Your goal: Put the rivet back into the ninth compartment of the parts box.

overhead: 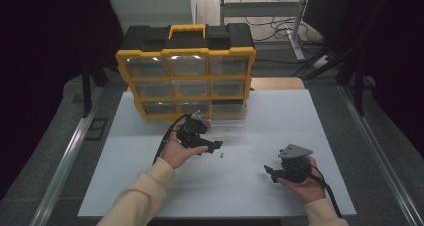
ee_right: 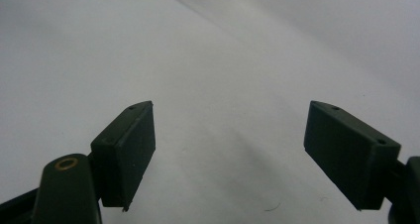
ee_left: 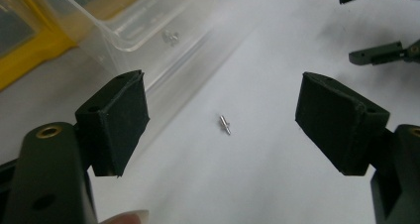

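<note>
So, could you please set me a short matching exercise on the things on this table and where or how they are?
Things:
1. screw
2. organiser
3. drawer
4. right gripper

States:
A. clear, pulled out onto the table
B. yellow and black, at the table's far edge
C. open, holding nothing
D. lying bare on the table ahead of the left gripper

Pairs: 1-D, 2-B, 3-A, 4-C

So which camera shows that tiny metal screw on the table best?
The left gripper view: the screw lies sharp and close on the white table, between the open left gripper jaws. The high view shows it as a speck. In the right gripper view a small metal bit at the top edge may be it.
</note>
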